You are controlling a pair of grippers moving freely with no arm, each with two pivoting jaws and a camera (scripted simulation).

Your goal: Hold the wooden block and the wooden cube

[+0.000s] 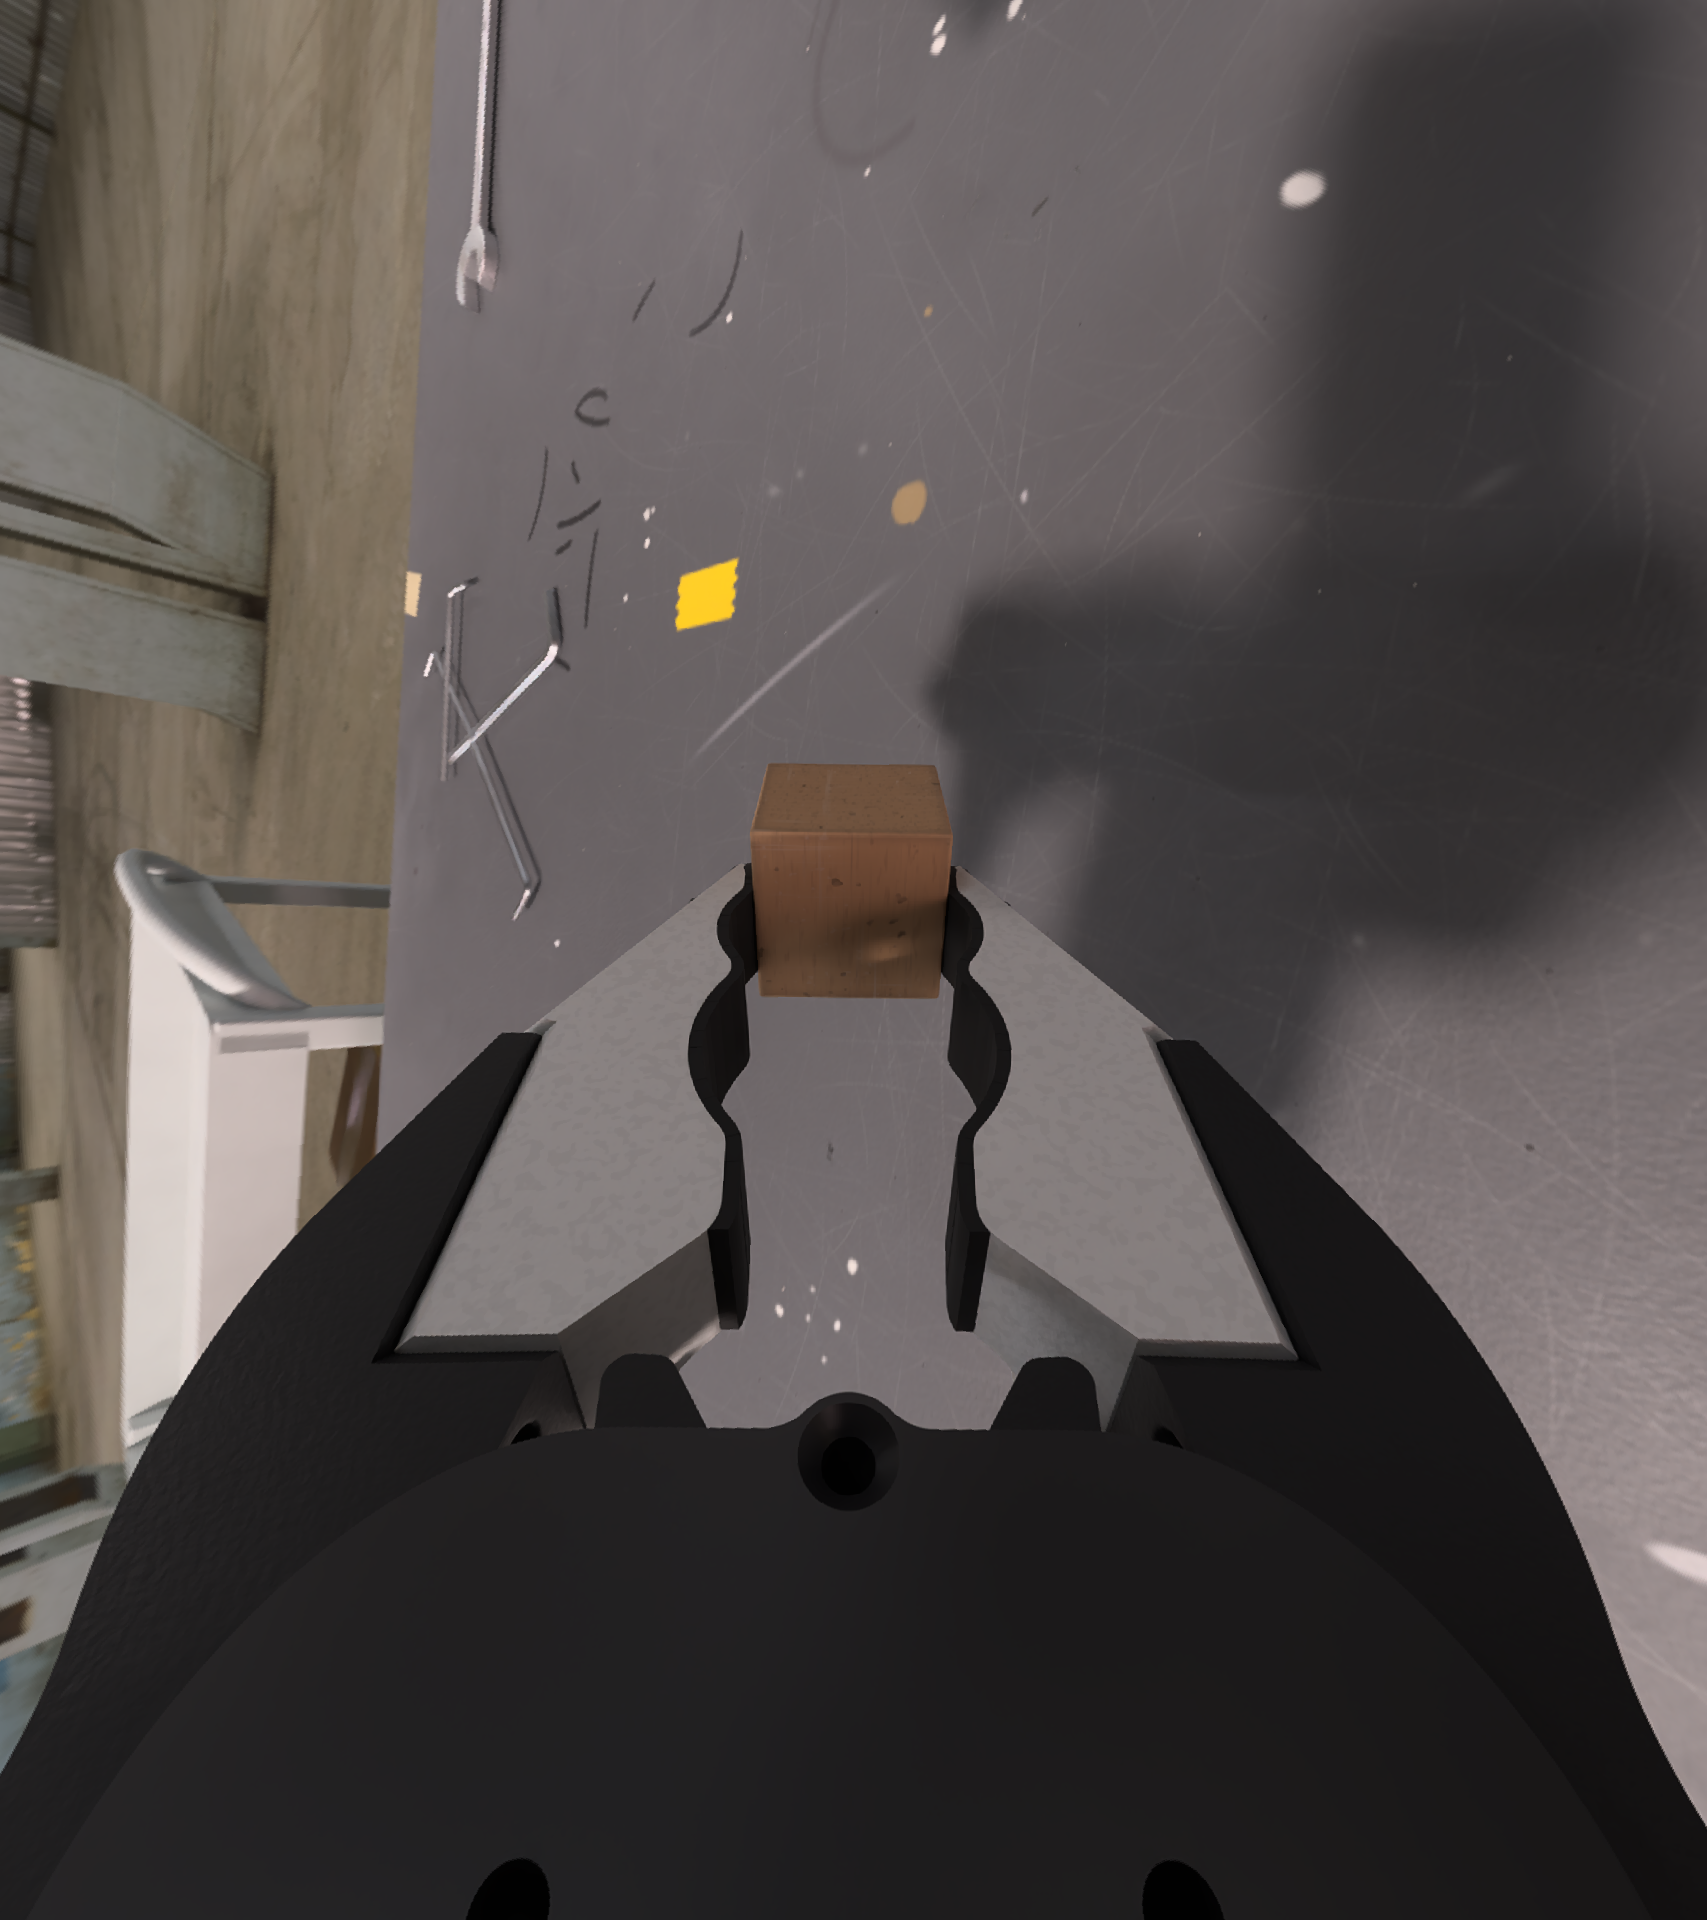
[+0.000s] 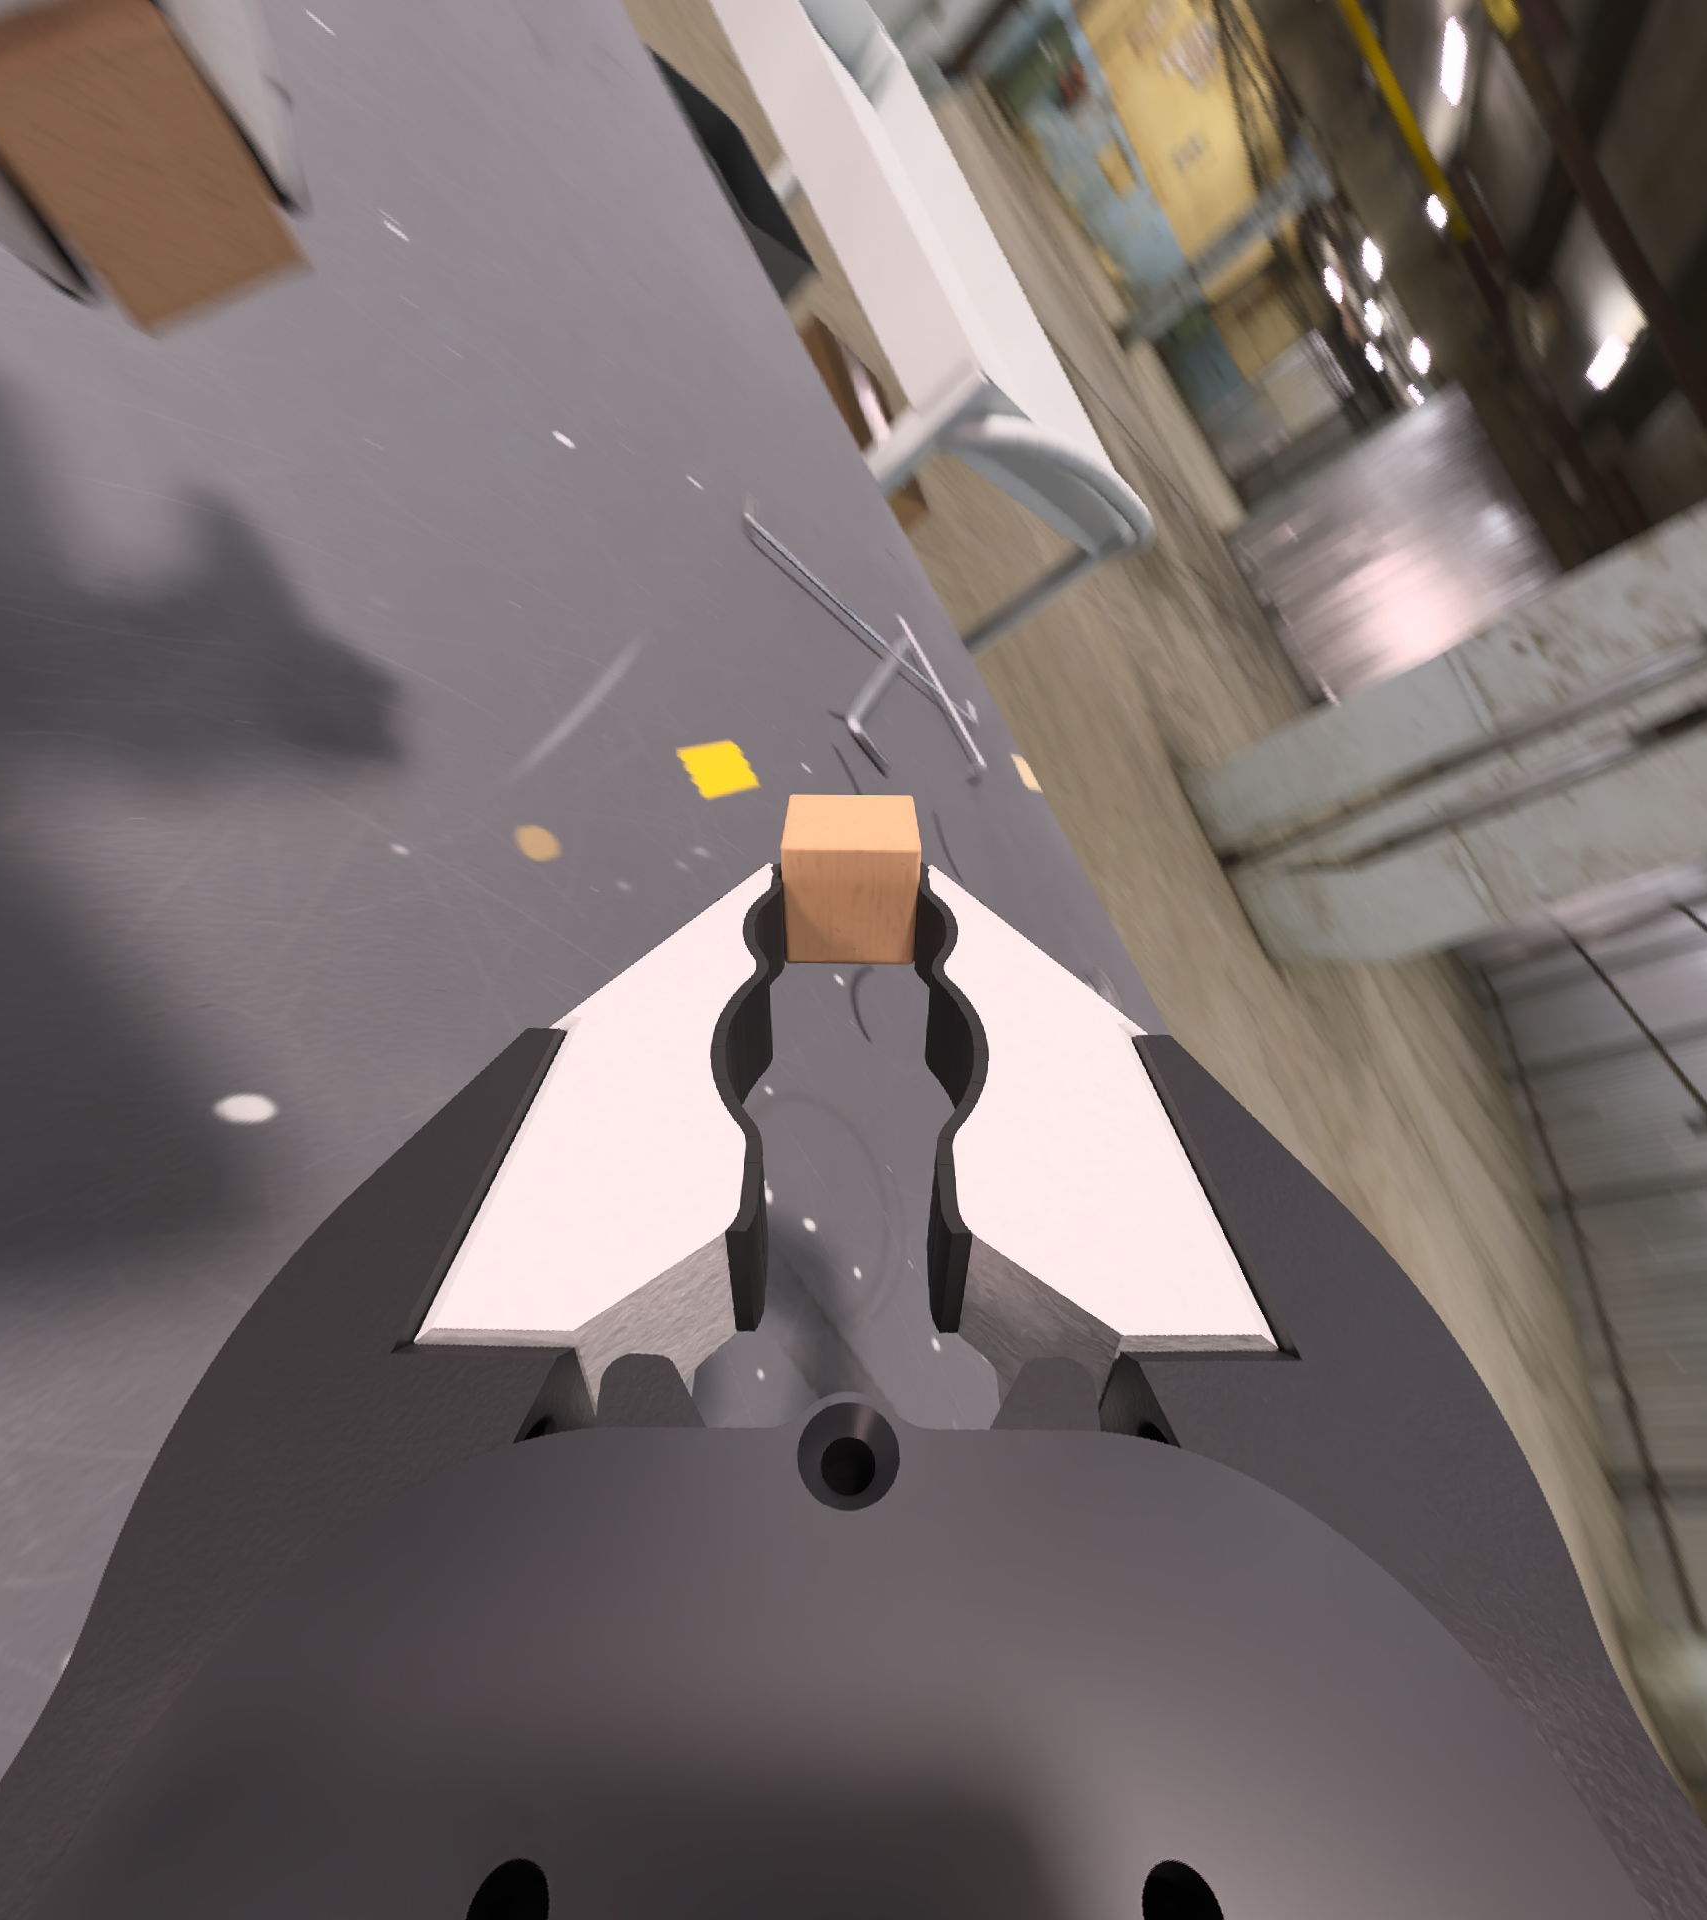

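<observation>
My left gripper (image 1: 849,920) is shut on a darker brown wooden block (image 1: 847,883), pinched between its fingertips above the grey table (image 1: 1088,436). My right gripper (image 2: 851,914) is shut on a smaller, lighter wooden cube (image 2: 849,894), also at the fingertips and above the table (image 2: 361,540). In the right wrist view the brown block (image 2: 122,156) shows again at the top left, blurred, between the left gripper's fingers (image 2: 246,94). Both pieces are lifted clear of the table.
A yellow tape patch (image 1: 705,594) (image 2: 719,771), hex keys (image 1: 496,727) (image 2: 890,665) and a wrench (image 1: 480,208) lie on the scratched table. The table edge runs along a wooden floor (image 1: 236,312), where a white metal-framed stand (image 1: 205,1091) (image 2: 942,312) stands.
</observation>
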